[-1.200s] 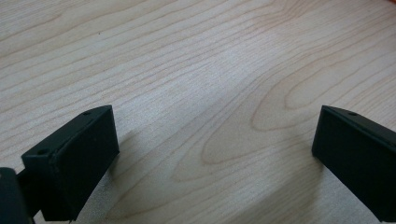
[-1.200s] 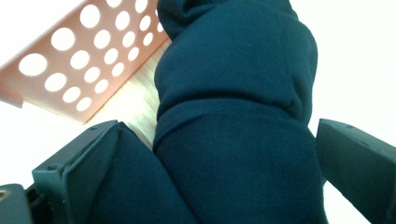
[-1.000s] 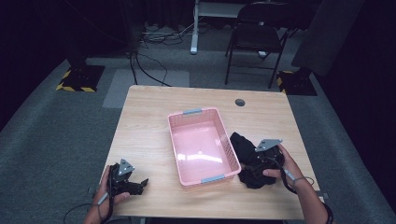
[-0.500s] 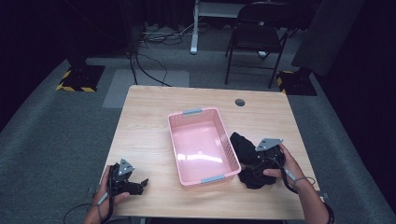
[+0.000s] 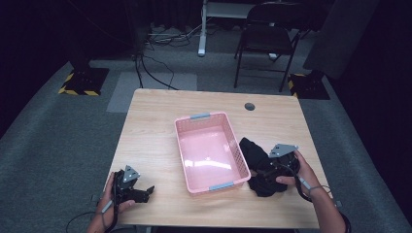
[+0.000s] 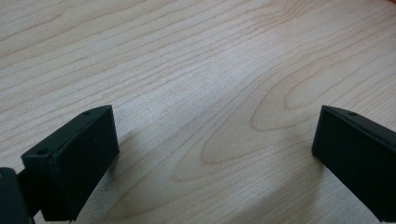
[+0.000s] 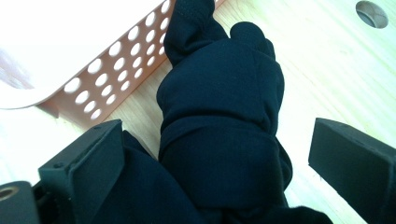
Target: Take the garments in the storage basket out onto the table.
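Observation:
A pink perforated basket [image 5: 180,145] stands in the middle of the wooden table [image 5: 155,121]. Against its right wall lies a crumpled black cloth [image 5: 251,149]. My right gripper [image 5: 270,171] is lowered over that cloth. In the right gripper view the cloth [image 7: 224,93] bulges up between the two wide-set jaws, whose pads stand clear of it; the jaws have just been closing a little around it. My left gripper [image 5: 145,193] rests near the table's front left corner. It [image 6: 215,154] is open over bare wood, with nothing between the fingers.
The basket's wall [image 7: 116,70] runs close to the left of the cloth. A round cable hole [image 5: 249,106] sits at the table's back right. A folding chair [image 5: 267,39] and floor cables lie beyond the far edge.

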Demonstrator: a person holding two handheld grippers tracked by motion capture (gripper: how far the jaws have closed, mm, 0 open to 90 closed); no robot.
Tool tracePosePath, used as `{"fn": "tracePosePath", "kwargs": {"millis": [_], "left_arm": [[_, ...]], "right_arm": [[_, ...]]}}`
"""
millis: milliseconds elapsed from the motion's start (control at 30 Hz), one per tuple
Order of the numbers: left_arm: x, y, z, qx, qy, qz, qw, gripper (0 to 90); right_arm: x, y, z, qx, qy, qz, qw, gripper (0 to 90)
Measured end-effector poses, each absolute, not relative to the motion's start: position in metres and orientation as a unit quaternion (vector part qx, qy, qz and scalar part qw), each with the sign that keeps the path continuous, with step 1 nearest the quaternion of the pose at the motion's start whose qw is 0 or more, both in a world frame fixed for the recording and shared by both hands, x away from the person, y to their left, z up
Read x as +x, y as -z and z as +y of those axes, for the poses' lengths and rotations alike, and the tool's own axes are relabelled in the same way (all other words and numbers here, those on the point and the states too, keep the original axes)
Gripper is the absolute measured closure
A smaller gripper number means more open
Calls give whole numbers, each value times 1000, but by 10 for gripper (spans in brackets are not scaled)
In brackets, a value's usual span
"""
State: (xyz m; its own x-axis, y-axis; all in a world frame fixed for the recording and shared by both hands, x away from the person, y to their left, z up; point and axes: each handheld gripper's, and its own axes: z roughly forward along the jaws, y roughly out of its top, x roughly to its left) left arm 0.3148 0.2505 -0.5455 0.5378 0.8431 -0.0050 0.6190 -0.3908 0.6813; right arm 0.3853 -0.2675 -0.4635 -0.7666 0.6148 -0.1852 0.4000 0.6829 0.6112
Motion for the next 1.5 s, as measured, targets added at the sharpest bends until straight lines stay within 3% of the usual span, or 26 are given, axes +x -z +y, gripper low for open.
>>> {"fn": "tracePosePath", "kwargs": {"millis": [1500], "left_arm": [[315, 545, 251, 816, -174, 448, 322, 0]], "right_arm": [[359, 456, -299, 292, -283, 884, 228, 35]]}}
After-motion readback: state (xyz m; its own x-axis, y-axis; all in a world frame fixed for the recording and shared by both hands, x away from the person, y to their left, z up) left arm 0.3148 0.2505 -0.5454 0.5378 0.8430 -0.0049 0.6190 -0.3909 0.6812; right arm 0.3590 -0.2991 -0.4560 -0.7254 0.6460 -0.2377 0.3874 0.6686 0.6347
